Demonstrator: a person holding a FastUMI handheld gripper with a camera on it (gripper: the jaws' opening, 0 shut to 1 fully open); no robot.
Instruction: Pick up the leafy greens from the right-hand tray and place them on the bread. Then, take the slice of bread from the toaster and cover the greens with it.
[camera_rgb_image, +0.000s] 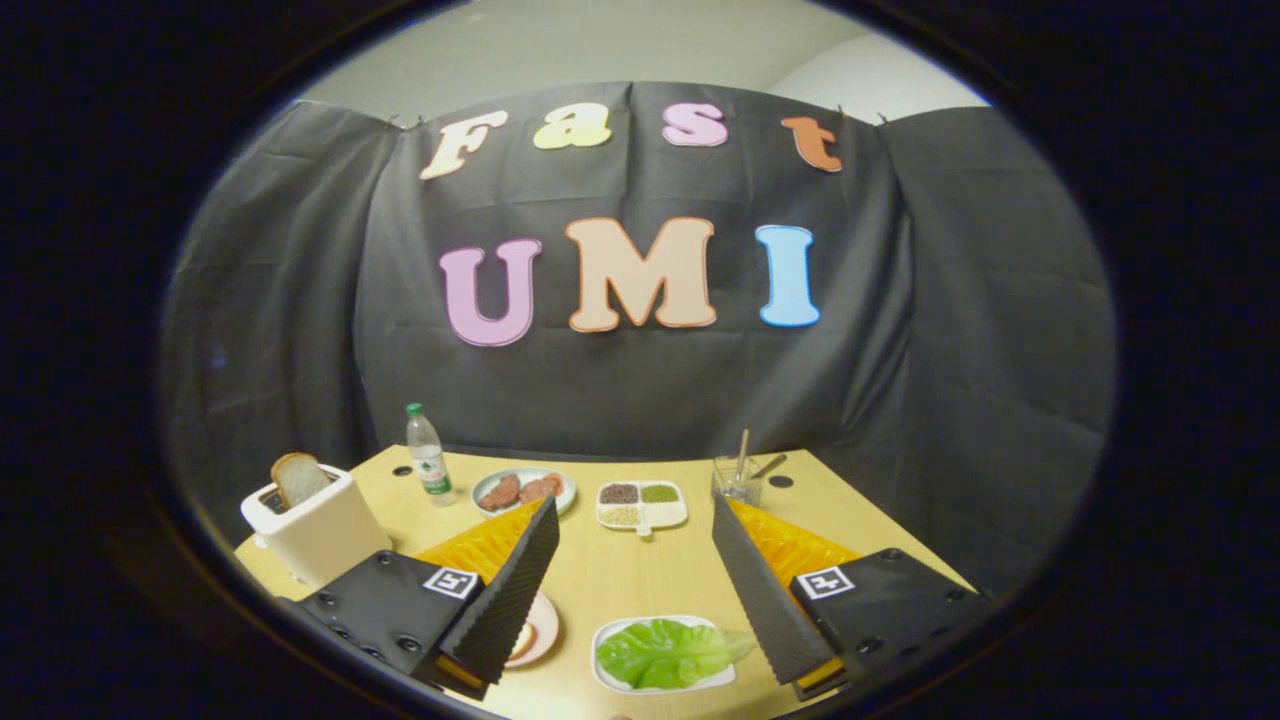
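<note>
Seen from the gripper (634, 520), whose two fingers are spread wide apart with nothing between them, raised above a pale wooden table (620, 575). Nearest, between the fingers and close to the right one, a white tray (612, 680) holds a green lettuce leaf (668, 650). Just beside it, half hidden behind the left finger, sits a pink plate (540, 632); whether the bottom slice of bread lies on it cannot be told. Further left stands a white toaster (315, 528) with a slice of bread (298, 478) poking out of the top. Beyond the fingers come a plate of sliced meat (524, 490), a divided dish of grains (641, 505), a water bottle (428, 455) and a glass with sticks (738, 478). The leaf looks thin and floppy, so a shallow pinch could let it slip or tear, and the right finger might nudge the tray as it comes down
</note>
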